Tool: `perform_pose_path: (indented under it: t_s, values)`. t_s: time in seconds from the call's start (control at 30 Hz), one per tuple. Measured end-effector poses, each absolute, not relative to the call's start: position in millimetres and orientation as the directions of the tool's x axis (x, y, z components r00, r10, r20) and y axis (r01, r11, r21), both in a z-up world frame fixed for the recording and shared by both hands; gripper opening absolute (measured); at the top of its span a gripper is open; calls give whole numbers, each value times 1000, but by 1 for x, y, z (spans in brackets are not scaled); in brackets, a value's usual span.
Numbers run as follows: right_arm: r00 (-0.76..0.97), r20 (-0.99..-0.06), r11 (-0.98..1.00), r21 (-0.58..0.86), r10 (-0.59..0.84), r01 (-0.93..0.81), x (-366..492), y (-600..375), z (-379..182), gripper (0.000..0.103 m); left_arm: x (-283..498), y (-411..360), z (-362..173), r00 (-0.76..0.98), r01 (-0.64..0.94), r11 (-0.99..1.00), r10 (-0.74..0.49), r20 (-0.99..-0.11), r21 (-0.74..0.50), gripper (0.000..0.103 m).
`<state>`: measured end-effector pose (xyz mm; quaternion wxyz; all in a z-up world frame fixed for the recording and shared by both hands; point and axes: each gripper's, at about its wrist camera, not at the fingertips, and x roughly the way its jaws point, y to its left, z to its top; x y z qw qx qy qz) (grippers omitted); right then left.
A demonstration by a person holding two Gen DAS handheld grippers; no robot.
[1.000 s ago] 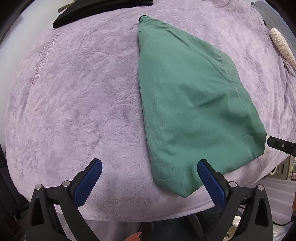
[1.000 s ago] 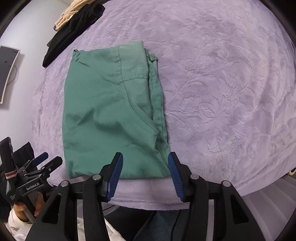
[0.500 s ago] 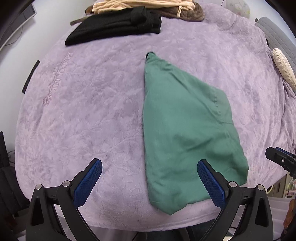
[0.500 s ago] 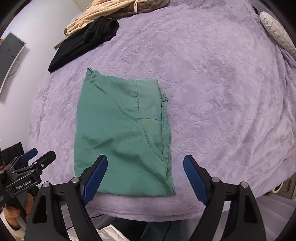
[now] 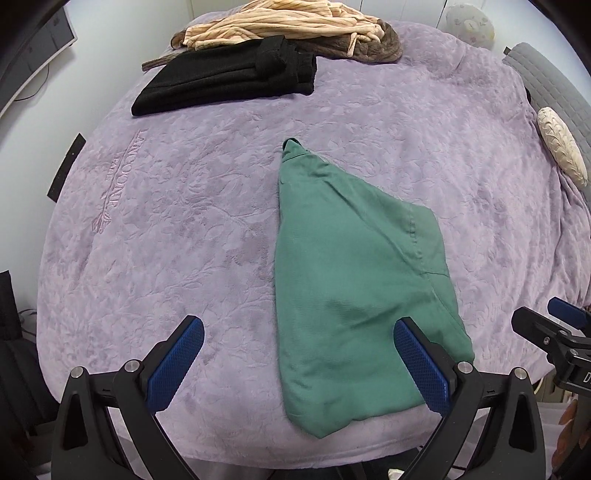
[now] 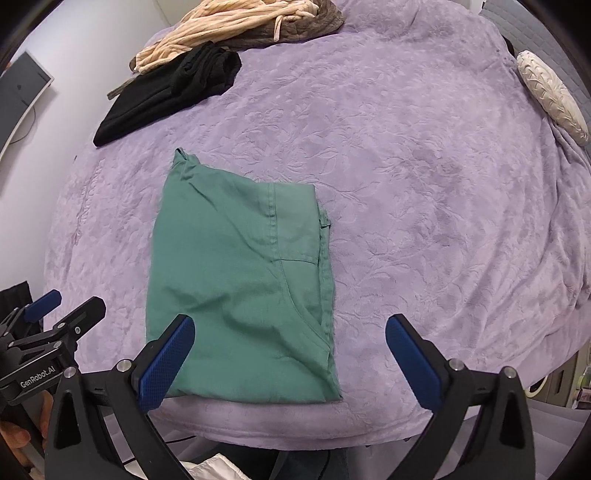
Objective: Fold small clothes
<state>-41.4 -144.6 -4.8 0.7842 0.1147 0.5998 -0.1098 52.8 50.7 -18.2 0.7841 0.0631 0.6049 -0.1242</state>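
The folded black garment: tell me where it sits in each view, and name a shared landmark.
Left wrist: black garment lies upper left of centre, at the bed's far end.
Right wrist: black garment lies upper left, slanting.
Shared landmark: the beige striped cloth bunched just behind it.

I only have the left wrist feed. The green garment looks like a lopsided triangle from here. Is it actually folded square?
Observer: From the right wrist view the green garment is a neat rectangle, its near edge running straight along the bed's front edge.
Operator: Any layers sticking out on the far side from me?
Observer: Yes, along its right edge a narrow strip of lower layer peeks out beside the top panel.
Operator: I only see the tip of the other gripper. Is it holding anything?
Observer: No. The right gripper is wide open and empty, hanging over the garment's near right corner, with one blue pad in front of the cloth.
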Motion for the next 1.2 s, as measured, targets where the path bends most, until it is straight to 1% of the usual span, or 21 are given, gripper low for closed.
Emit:
perform_pose_path:
  t_s: [0.27,1.2]
  values:
    - [245,-969,949,39,-41,314,-37,-146,-8,103,50,45,-17,255,277,961,-84,-963,-11,103]
    - [239,-969,944,17,-66,330,-37,-147,-5,103,44,33,-14,268,297,954,-45,-962,38,103]
